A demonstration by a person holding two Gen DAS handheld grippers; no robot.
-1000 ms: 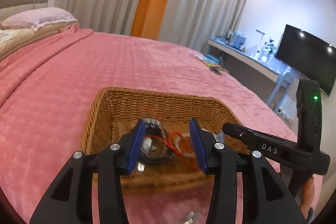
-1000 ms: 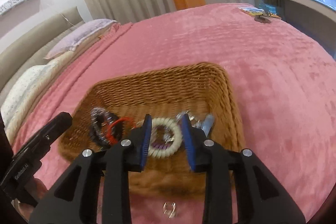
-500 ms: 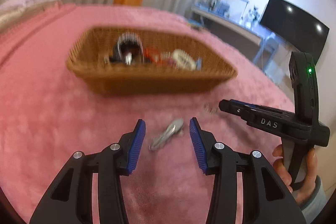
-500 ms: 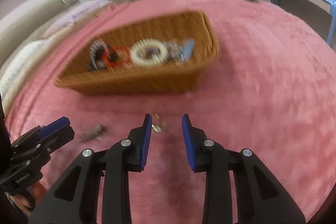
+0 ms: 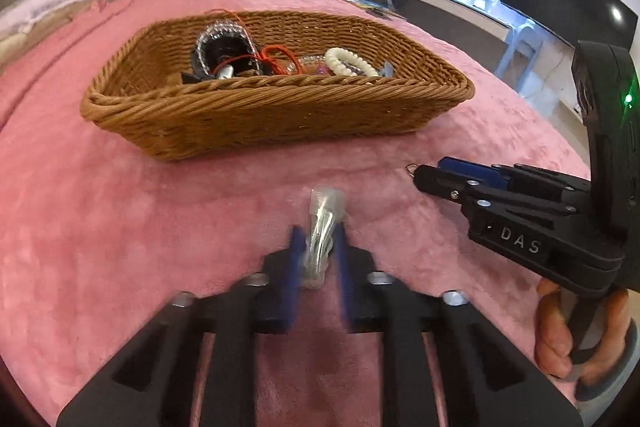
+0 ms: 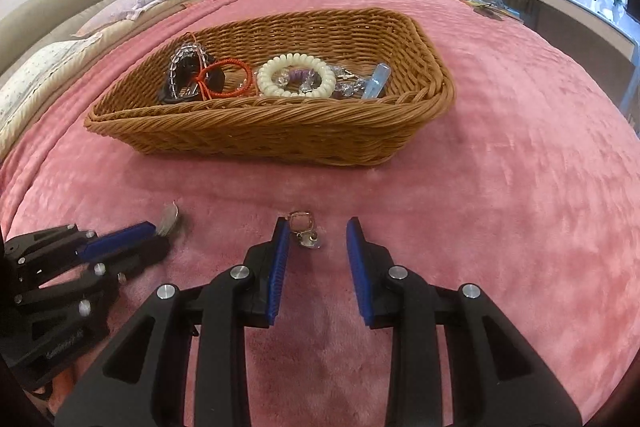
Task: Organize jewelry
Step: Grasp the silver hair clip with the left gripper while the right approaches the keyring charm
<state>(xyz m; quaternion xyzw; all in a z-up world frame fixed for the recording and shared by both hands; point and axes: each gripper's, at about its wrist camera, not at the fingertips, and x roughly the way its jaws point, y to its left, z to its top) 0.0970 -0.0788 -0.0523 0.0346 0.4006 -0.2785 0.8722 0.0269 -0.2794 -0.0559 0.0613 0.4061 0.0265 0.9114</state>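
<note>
Both grippers have come down from above the wicker basket (image 6: 272, 123) to the pink bedspread (image 6: 500, 187) in front of it.

The left gripper (image 5: 318, 259) has just been closing; its blue fingers (image 5: 297, 251) now stand narrow, with a small silvery piece in a clear packet (image 5: 322, 223) between them at lower centre of the left view. Motion blur prevents confirming that the pads press on the packet.

The right gripper (image 6: 316, 251) has its fingers moderately apart and holds nothing. A small ring-like trinket (image 6: 304, 229) lies on the bedspread between the fingertips, nearer the left-hand one in the frame.

The basket, in the upper centre of both views, already holds a white beaded bracelet (image 6: 296, 77), a red cord (image 6: 230, 79) and other pieces.

Likely faults from here:
- The packet is slick and thin; a grip near its end may let it slide out on lifting.
- The plush bedspread may be pinched together with the trinket, since the trinket sits low in the pile.
- The trinket sits off-centre, so closing may push it aside.
- The two grippers work near each other and may collide.
</note>
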